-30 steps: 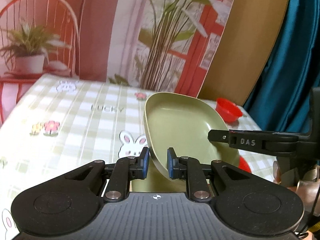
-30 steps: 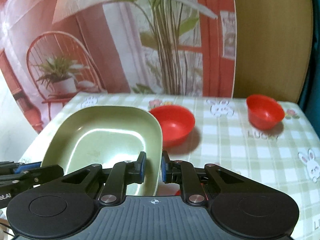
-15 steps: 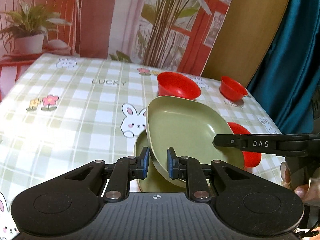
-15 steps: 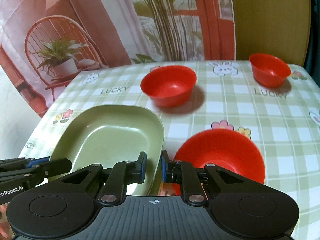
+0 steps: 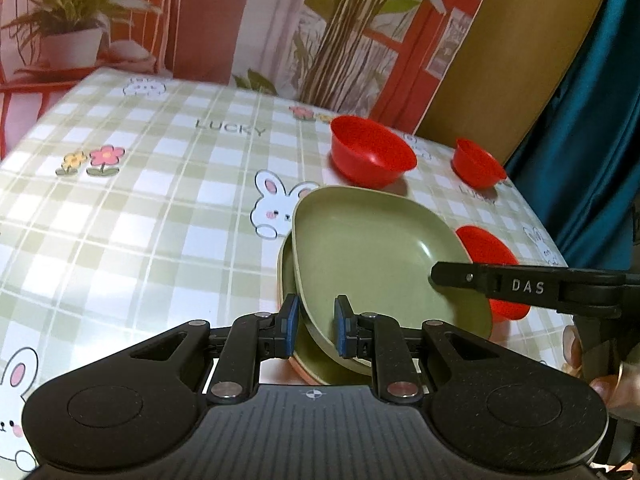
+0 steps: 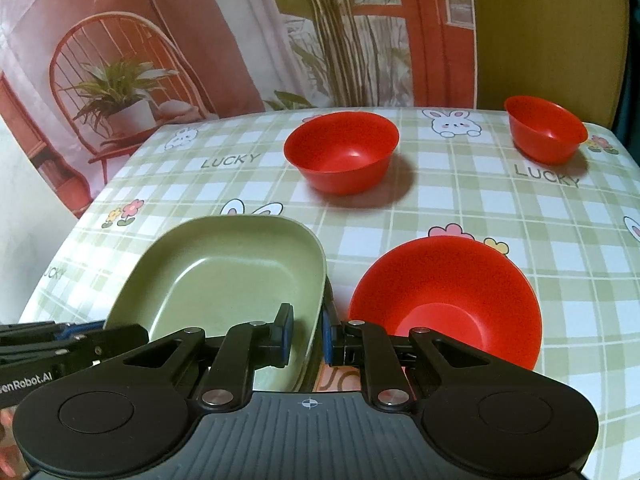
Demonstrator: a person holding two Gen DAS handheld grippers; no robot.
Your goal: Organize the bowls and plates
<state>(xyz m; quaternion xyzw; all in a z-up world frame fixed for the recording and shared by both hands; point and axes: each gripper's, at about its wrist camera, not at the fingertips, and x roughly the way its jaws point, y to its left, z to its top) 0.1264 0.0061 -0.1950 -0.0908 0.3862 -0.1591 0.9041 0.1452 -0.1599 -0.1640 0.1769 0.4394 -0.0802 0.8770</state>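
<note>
Both hand-held grippers, left [image 5: 315,325] and right [image 6: 306,334], clamp the green plate [image 5: 372,248]; another plate [image 5: 289,276] beneath is mostly hidden

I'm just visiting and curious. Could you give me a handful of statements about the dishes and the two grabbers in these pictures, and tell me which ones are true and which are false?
1. Both grabbers pinch the same green plate. True: the left gripper and the right gripper each clamp its rim.
2. There are two red bowls on the table. False: there are three, a near red bowl, a middle red bowl and a far red bowl.
3. Another green plate lies under the held one. True.
4. The red bowls are stacked. False: each stands apart on the tablecloth.
5. The tablecloth is plain white. False: it is green checked, with rabbits and flowers.
</note>
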